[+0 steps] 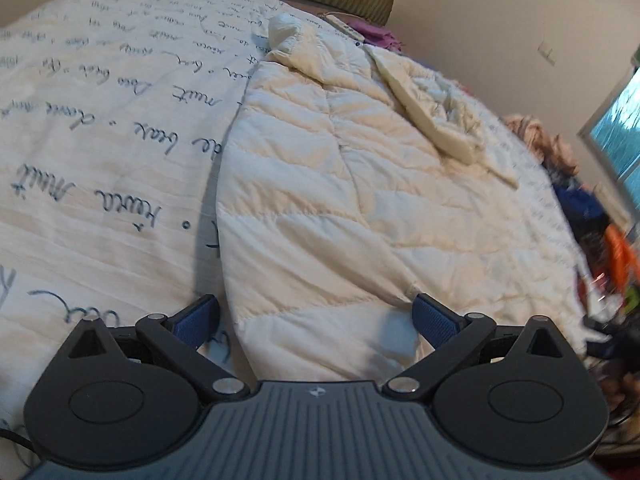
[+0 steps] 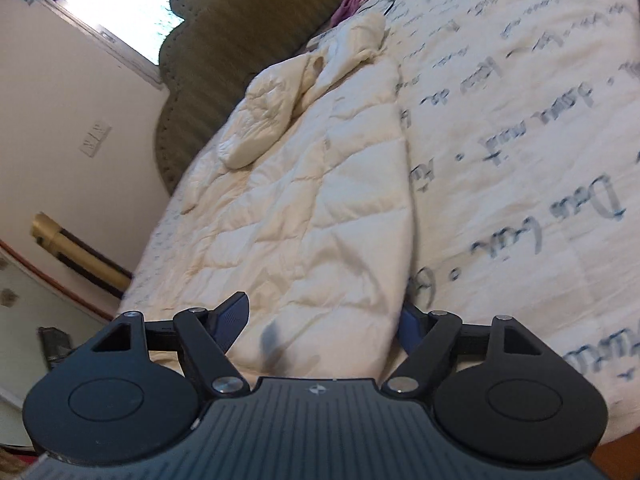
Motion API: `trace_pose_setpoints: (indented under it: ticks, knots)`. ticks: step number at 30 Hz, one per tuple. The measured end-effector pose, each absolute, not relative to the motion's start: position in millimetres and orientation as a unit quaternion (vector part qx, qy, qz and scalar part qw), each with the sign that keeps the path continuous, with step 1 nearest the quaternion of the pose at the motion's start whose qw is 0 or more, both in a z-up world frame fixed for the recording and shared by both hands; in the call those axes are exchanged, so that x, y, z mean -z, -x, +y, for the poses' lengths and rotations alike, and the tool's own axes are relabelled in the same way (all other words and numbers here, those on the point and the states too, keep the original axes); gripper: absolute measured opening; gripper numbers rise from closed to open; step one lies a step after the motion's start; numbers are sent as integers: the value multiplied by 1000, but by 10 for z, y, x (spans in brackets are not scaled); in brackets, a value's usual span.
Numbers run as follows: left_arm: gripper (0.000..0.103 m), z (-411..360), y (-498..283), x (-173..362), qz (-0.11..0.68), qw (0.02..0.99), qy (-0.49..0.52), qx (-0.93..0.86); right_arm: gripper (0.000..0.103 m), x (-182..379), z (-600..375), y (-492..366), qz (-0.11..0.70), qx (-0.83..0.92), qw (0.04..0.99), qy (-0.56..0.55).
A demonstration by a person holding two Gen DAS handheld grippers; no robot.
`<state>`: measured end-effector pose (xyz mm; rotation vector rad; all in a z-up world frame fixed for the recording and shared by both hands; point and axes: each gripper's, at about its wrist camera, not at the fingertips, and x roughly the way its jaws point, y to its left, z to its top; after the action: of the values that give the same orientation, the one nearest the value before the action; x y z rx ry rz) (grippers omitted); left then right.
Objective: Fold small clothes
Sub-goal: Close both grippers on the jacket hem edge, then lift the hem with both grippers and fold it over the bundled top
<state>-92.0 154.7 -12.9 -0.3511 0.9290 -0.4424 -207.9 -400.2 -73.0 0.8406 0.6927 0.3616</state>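
A cream quilted puffer jacket (image 1: pixel 320 200) lies flat on the bed; it also shows in the right wrist view (image 2: pixel 304 216). One sleeve (image 1: pixel 428 108) is folded across its upper body, and the hood (image 1: pixel 284 32) points to the headboard. My left gripper (image 1: pixel 316 316) is open, its blue pads either side of the jacket's near hem. My right gripper (image 2: pixel 324 320) is open too, straddling the hem at the jacket's other near corner. Neither holds cloth.
The jacket lies on a cream bedspread (image 1: pixel 100 140) printed with dark handwriting. An olive headboard (image 2: pixel 240 20) stands at the far end. Purple cloth (image 1: pixel 380 34) lies near it. A pile of coloured clothes (image 1: pixel 592 208) sits past the bed's right edge. A window (image 2: pixel 120 4) is in the wall.
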Motion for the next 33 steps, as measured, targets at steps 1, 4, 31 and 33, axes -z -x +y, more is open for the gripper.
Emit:
trace_pose_setpoints:
  ticks: [1,4,31,33]
  knots:
    - [103,1562,908,136,445,850,180,217,72,763,-3954,2049,327,-187,831,-409]
    - [102,1607,927,145,447,848,183,218,53,798,-3808,1965,329,-209,821,-417]
    - [7,1811,1521,-831,309,862,280,288,16,-533,-3933,2375,171,-279,906,-270]
    - [7,1768,1484,-984,294,871,269,289,16,-670,-3938,2334,159,-278,910,-262]
